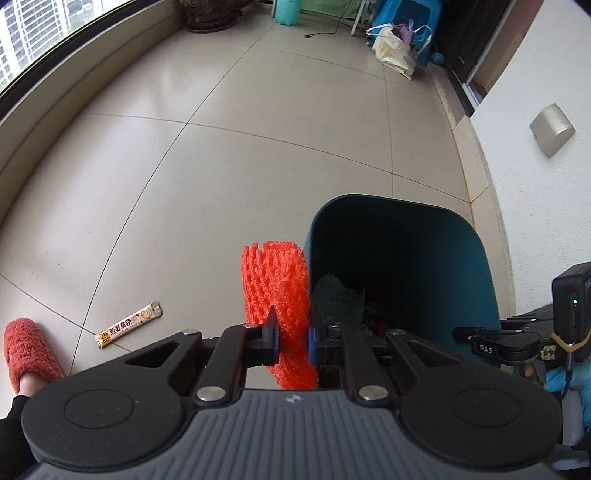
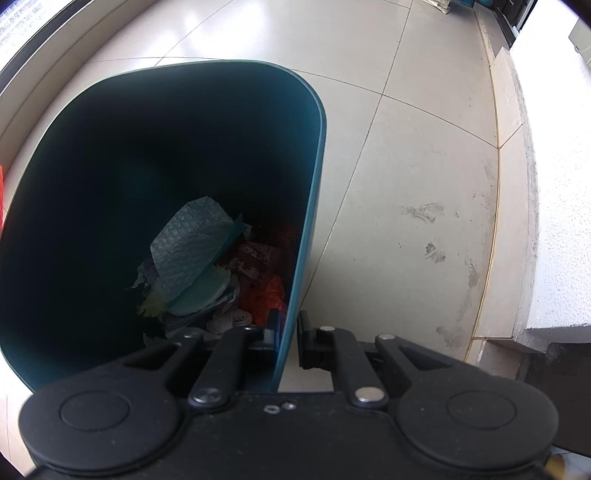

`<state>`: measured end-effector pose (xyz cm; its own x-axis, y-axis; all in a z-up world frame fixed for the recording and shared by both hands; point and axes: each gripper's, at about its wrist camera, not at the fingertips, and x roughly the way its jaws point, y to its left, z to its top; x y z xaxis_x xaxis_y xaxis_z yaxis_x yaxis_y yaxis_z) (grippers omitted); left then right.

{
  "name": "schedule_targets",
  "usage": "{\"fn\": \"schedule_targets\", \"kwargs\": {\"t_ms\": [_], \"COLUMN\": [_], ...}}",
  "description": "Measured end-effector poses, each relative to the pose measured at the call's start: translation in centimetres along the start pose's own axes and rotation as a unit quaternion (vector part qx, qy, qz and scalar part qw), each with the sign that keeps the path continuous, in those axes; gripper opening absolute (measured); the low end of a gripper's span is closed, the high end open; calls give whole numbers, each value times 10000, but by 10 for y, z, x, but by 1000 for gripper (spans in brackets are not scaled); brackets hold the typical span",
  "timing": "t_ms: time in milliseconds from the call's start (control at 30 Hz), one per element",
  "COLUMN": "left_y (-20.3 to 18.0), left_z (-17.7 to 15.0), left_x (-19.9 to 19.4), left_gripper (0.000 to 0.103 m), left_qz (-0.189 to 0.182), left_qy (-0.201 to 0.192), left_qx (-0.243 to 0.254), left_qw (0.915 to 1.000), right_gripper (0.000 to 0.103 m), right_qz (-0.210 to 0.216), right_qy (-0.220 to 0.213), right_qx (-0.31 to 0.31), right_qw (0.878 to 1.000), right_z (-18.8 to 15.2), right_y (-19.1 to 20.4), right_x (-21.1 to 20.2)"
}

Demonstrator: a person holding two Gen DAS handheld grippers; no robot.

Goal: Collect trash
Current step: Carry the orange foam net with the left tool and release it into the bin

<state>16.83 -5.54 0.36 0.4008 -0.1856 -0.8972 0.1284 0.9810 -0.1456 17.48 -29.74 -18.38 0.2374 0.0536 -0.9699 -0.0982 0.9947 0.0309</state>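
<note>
My left gripper (image 1: 293, 334) is shut on an orange foam fruit net (image 1: 275, 280) and holds it just left of the teal trash bin (image 1: 461, 236), above the floor. My right gripper (image 2: 289, 334) is shut on the bin's right wall (image 2: 306, 206), one finger inside and one outside. In the bin lie a grey bubble-wrap sheet (image 2: 192, 247), a dark wrapper (image 2: 253, 264), orange scraps (image 2: 267, 299) and other trash. A cream snack-bar wrapper (image 1: 129, 325) lies on the tiled floor to the left. The right gripper's body (image 1: 517, 339) shows at the right edge of the left wrist view.
A foot in a fuzzy red slipper (image 1: 29, 356) stands at the far left. A white wall (image 1: 535, 184) with a raised sill runs along the right. At the far end stand a plastic bag (image 1: 393, 51), a blue stool (image 1: 410, 18), a plant pot (image 1: 207, 14) and a cable.
</note>
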Motion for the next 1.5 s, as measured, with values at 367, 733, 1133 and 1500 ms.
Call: {"fn": "schedule_targets", "kwargs": {"t_ms": [367,733,1133,1500], "left_y": [-93,-109,-99,-78], "left_z": [20,14,8,-2], "left_x": [73,149,151,87], "left_gripper": [13,14,73,73], "left_qz": [23,-21,-434,-69], "left_qy": [515,1093,839,-56], "left_qx": [1055,1198,1042,1037], "left_qw": [9931,9868,9901,9946], "right_gripper": [9,10,12,12], "right_qz": [147,243,443,444], "right_qy": [-39,-67,-81,-61], "right_qx": [119,88,198,227], "right_qw": [9998,9996,9988,9987], "right_z": [-1,-2,-3,0], "right_y": [-6,-10,-19,-18], "right_x": [-4,-7,-10,-14]}}
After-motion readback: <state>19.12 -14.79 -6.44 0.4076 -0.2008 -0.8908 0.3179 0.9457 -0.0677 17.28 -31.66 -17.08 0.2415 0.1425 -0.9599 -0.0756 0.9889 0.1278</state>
